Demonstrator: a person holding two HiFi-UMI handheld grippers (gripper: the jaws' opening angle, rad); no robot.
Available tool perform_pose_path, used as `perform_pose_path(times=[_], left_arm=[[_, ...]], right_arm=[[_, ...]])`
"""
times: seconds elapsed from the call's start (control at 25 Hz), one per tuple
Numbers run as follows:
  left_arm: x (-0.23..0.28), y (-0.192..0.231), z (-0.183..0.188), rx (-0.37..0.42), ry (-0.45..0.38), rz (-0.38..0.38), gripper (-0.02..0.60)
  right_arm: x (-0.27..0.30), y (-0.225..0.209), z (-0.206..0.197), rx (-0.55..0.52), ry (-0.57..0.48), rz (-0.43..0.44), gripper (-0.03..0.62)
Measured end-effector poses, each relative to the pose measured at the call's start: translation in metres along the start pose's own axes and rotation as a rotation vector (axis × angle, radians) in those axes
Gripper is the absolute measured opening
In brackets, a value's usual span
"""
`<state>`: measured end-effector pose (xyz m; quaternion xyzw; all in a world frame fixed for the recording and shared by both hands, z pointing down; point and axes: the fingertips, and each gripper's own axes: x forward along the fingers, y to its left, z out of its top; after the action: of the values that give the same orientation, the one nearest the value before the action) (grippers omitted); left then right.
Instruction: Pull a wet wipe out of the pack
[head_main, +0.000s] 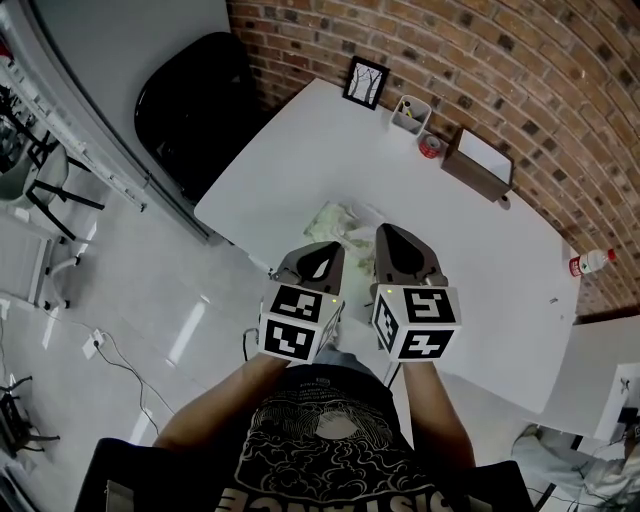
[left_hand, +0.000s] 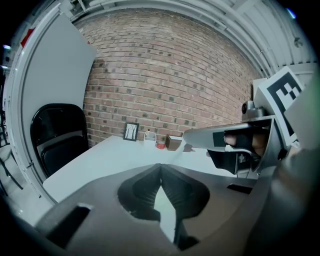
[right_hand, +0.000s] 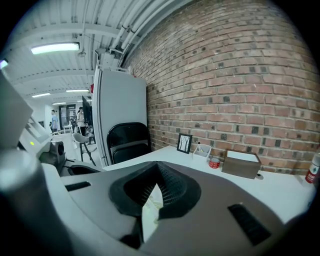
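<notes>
Directly above the wipe pack (head_main: 340, 222), the left gripper (head_main: 322, 250) and the right gripper (head_main: 392, 240) hang side by side, each capped by a cube of black-and-white square markers. The pack is a soft, crinkled, pale greenish packet lying flat on the smooth white tabletop (head_main: 330, 140), close to its near edge. The left gripper's dark ribbed fingers (left_hand: 142, 187) meet at their tips, leaving only a narrow wedge-shaped slit behind them, with a pale surface showing through. The right gripper's fingers (right_hand: 172, 182) are likewise pressed together at the tips. The slit there shows pale material with a faint green print, but I cannot tell whether it touches them. Along the rough brick wall (head_main: 450, 60) stand a small black-framed picture (head_main: 366, 82), a red roll (head_main: 430, 146) and a brown box (head_main: 480, 165) with a white top.
</notes>
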<state>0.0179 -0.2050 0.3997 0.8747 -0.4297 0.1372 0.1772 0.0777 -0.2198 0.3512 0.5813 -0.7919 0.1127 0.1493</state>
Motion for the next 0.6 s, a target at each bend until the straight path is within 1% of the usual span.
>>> perform_pose_path(times=[0.6], left_arm=[[-0.043, -0.02, -0.011, 0.031, -0.025, -0.028, 0.012]], right_arm=[[-0.045, 0.025, -0.007, 0.007, -0.033, -0.03, 0.014]])
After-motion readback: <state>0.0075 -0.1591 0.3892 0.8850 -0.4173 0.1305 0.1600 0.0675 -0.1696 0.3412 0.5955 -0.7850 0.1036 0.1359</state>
